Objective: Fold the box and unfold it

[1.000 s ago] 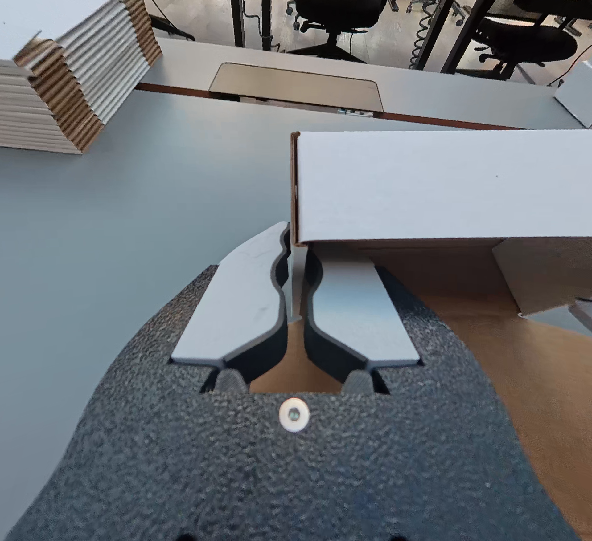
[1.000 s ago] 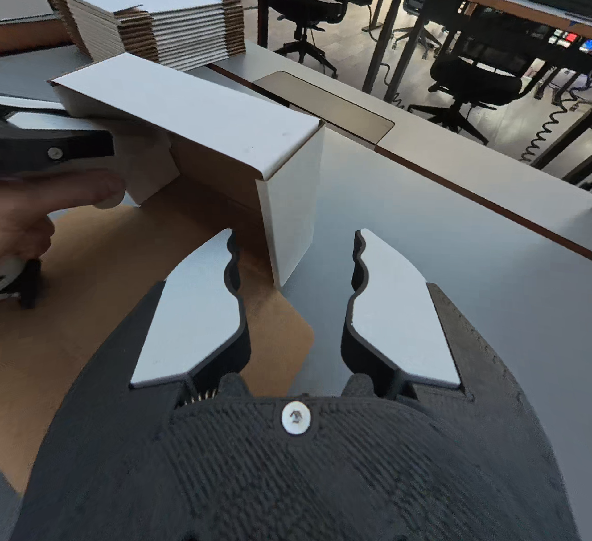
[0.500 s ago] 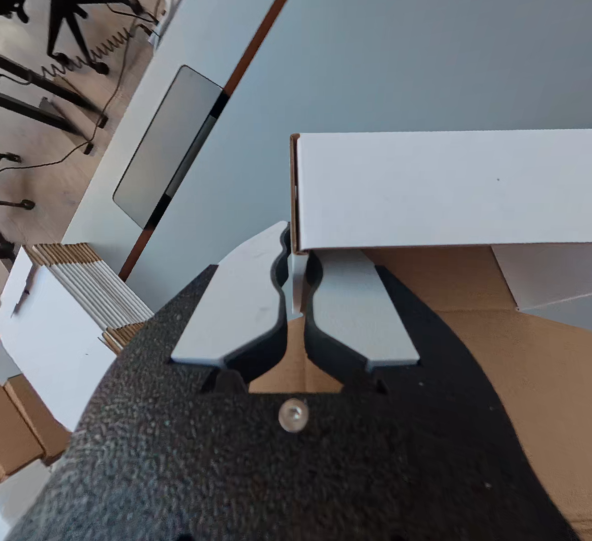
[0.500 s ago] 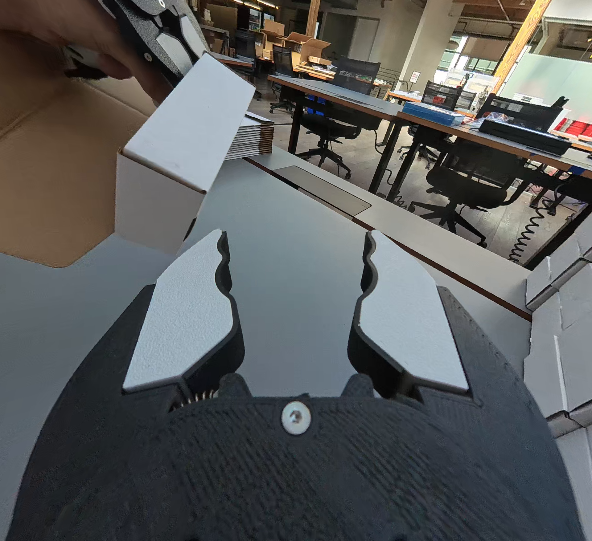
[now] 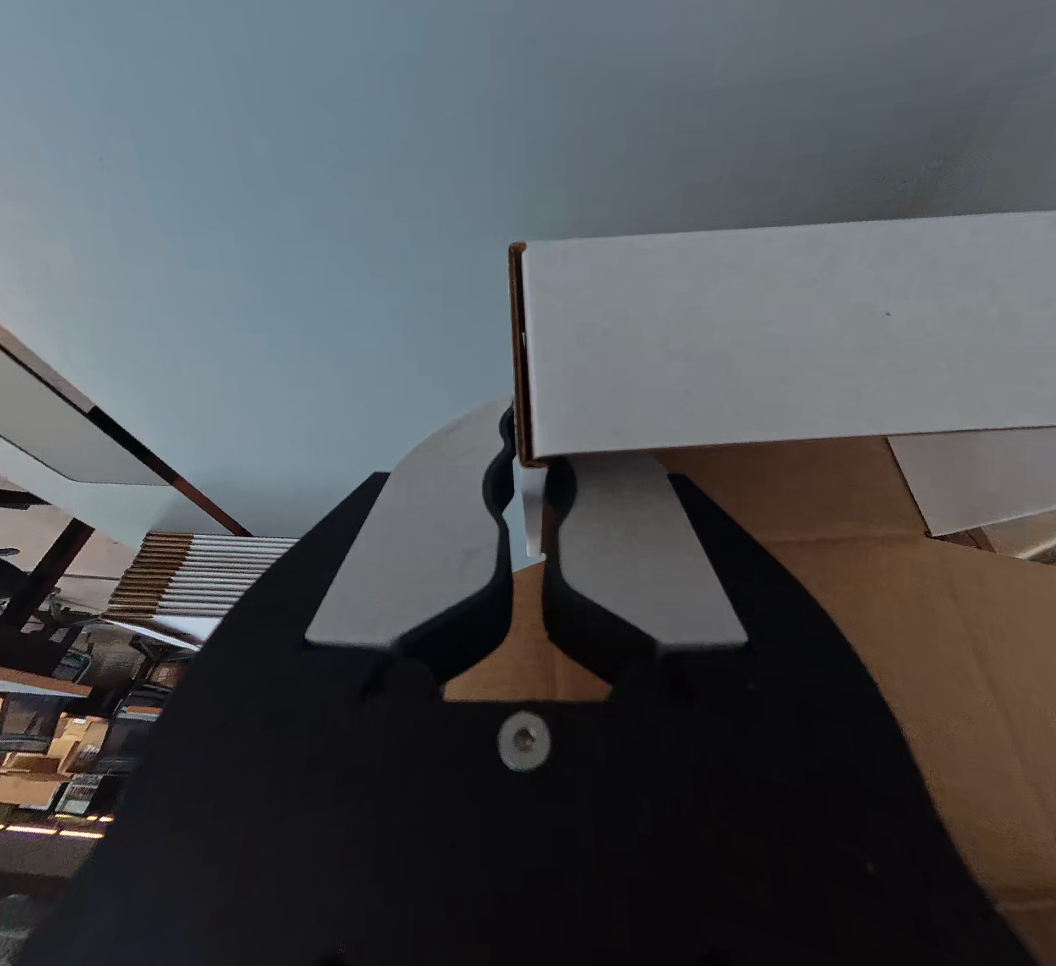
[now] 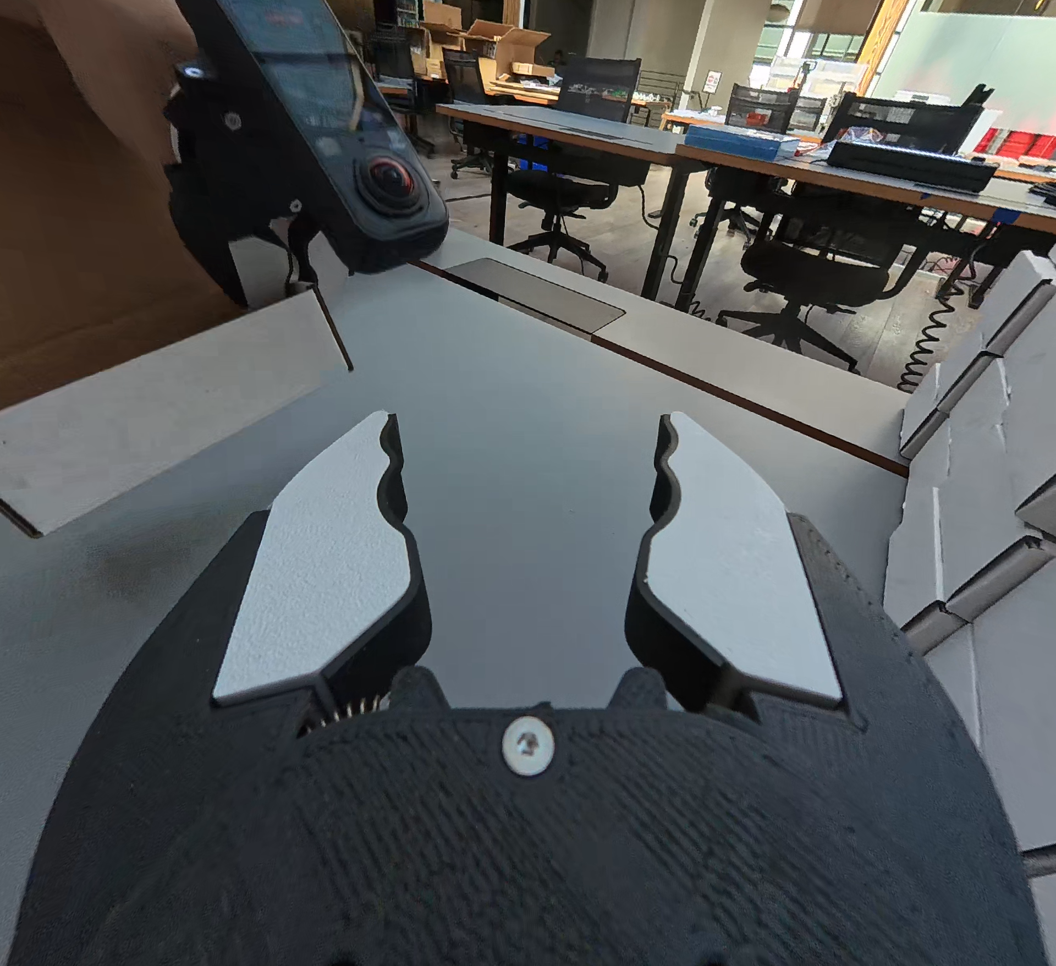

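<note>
Between the left gripper's [image 5: 528, 487] closed jaws sits one thin flap of the box [image 5: 788, 350], held tipped in the air above the table [image 5: 343, 138]. At six o'clock the right gripper [image 6: 528, 487] gapes empty. That single pinch risks slipping or tearing the flap.

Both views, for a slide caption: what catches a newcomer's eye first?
In the left view, the left gripper pinches a flap of the white box held above the grey table. In the right view, the right gripper gapes open, with a camera looming upper left.
</note>
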Demonstrator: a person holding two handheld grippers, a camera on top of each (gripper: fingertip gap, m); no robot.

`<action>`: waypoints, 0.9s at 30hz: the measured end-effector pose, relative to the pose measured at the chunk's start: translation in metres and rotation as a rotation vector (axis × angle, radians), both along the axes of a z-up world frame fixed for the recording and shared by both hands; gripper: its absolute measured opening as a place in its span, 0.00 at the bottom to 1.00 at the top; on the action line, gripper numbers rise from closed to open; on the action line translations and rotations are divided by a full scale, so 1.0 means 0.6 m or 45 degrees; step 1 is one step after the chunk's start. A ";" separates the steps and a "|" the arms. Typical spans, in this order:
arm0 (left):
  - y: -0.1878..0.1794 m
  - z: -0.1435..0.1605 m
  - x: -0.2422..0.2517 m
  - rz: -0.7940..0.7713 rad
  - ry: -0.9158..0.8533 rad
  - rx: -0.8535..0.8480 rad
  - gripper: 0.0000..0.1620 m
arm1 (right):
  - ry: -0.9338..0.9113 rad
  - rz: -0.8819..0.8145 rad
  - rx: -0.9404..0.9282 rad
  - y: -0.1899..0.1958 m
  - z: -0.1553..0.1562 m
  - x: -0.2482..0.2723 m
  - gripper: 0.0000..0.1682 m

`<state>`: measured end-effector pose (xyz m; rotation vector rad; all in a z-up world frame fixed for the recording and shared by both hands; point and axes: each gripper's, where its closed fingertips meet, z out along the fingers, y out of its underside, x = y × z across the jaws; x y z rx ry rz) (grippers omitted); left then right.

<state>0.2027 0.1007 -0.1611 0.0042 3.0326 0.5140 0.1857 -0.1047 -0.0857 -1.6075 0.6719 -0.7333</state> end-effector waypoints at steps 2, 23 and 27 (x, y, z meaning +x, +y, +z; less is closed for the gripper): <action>-0.001 -0.027 -0.005 -0.007 0.042 0.101 0.03 | 0.049 -0.006 0.027 -0.012 -0.009 0.005 0.50; -0.039 -0.065 -0.018 -0.004 -0.057 0.140 0.35 | 0.345 0.183 -0.085 0.013 -0.053 -0.030 0.56; -0.107 0.006 -0.007 -0.032 -0.195 -0.282 0.37 | 0.323 0.339 -0.103 0.058 -0.031 -0.062 0.54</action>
